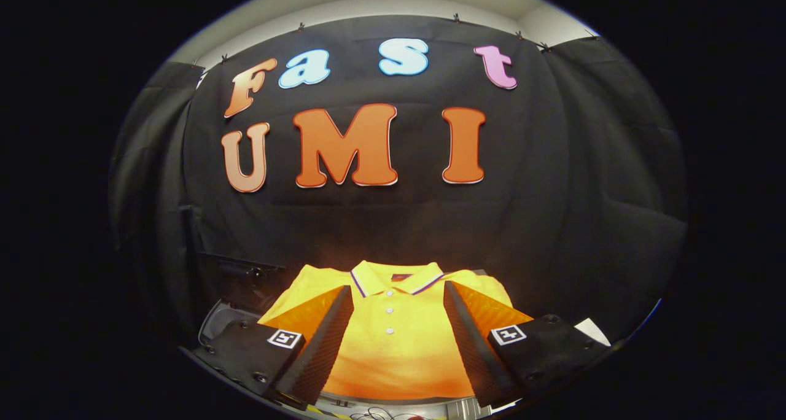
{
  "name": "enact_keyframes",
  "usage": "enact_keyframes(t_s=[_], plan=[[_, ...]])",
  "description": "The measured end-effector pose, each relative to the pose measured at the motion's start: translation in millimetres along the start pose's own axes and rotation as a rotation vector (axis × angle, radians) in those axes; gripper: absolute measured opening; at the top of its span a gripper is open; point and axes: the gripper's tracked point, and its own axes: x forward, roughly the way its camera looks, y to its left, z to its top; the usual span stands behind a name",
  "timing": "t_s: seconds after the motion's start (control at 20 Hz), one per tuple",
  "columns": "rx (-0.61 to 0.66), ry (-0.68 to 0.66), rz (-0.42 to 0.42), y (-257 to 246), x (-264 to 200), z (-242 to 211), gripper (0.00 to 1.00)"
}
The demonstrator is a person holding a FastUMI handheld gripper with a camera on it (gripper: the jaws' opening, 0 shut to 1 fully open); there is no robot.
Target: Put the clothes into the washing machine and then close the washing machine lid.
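Gripper point(398, 297) wide open, nothing held, fingers standing apart over the shirt point(393, 340). Shirt lying flat between and just ahead of them, collar at the far end. Probably light, soft and limp, likely to sag when lifted; best to pinch a bunched fold near the middle.

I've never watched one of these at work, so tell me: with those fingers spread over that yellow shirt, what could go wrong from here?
1. The gripper is open, its fingers spread wide over the folded yellow shirt. Closing on the flat front may pinch only the top layer, so the shirt could unfold and trail.
2. The buttons lie between the fingers; a grip there might slip.
3. Part of the washing machine shows beside the shirt, so a dangling sleeve could catch on its rim.
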Motion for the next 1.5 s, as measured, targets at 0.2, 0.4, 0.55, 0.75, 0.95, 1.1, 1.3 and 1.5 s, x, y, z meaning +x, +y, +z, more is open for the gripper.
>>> enact_keyframes(t_s=[0.2, 0.4, 0.55, 0.75, 0.95, 1.1, 1.3, 1.5], plan=[[-0.015, 0.123, -0.002, -1, 48, -37, 0.96], [0.013, 0.235, 0.001, 0, 73, -65, 0.96], [0.039, 0.299, -0.013, -1, 86, -79, 0.97], [0.062, 0.375, -0.032, -5, 91, -94, 0.97], [0.017, 0.412, -0.044, -2, 90, -94, 0.97], [0.045, 0.435, -0.072, -1, 90, -94, 0.97], [0.039, 0.469, -0.066, 4, 91, -94, 0.91], [0.021, 0.494, -0.038, 7, 90, -93, 0.65]])
